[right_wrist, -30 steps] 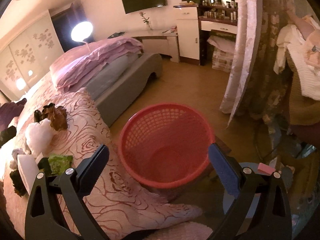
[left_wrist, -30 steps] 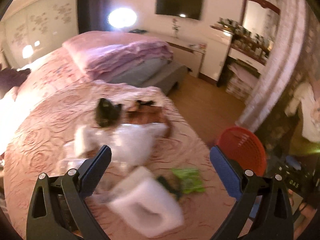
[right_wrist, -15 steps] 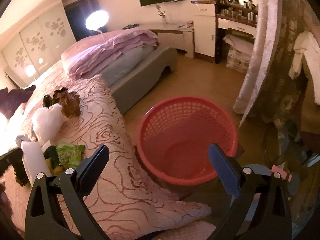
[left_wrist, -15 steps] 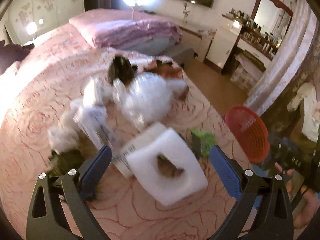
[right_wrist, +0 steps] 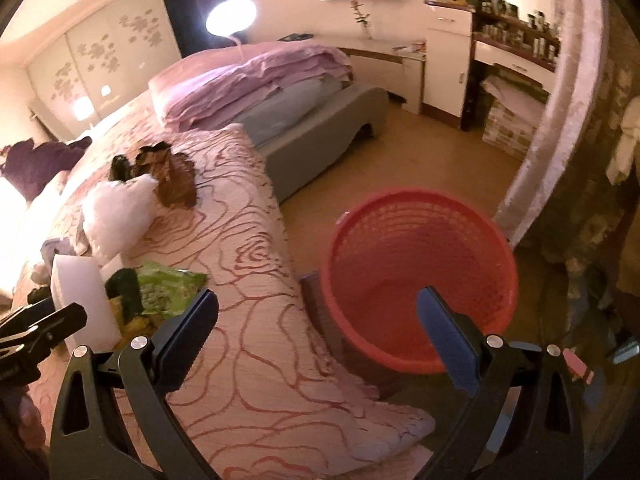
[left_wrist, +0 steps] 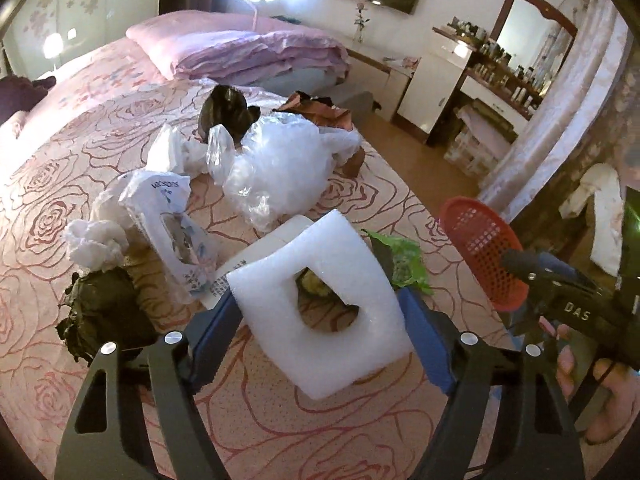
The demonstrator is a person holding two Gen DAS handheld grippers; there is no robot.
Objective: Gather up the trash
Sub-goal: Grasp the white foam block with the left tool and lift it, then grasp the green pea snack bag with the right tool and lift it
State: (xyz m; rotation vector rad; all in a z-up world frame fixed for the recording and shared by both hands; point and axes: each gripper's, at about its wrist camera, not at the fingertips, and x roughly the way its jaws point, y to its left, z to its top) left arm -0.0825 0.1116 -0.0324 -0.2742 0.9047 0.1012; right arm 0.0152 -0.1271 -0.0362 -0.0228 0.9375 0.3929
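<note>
A white foam piece (left_wrist: 272,312) with a hole in it lies on the rose-patterned bedspread (left_wrist: 280,420). My left gripper (left_wrist: 320,320) has come down around it. Its jaws are closing, and the blue pads touch the foam's two sides. My right gripper (right_wrist: 316,320) stands open with nothing in it, between the bed's edge and the red basket (right_wrist: 400,196) on the floor. More trash lies on the bed: a green wrapper (left_wrist: 408,260), clear plastic (left_wrist: 280,168), a printed white bag (left_wrist: 168,216), a tissue wad (left_wrist: 96,244) and a dark crumpled bag (left_wrist: 100,312).
A black bag (left_wrist: 228,112) and a brown wrapper (left_wrist: 320,112) lie farther up the bed, near a folded purple quilt (left_wrist: 248,48). A dresser (right_wrist: 448,72) and a curtain (right_wrist: 560,120) stand beyond the wooden floor. A hand (left_wrist: 600,392) holds the right gripper beside the basket.
The left gripper dropped toward the foam piece and its jaws narrowed onto it. The right gripper swung left, so the basket now sits to the right and more of the bed shows.
</note>
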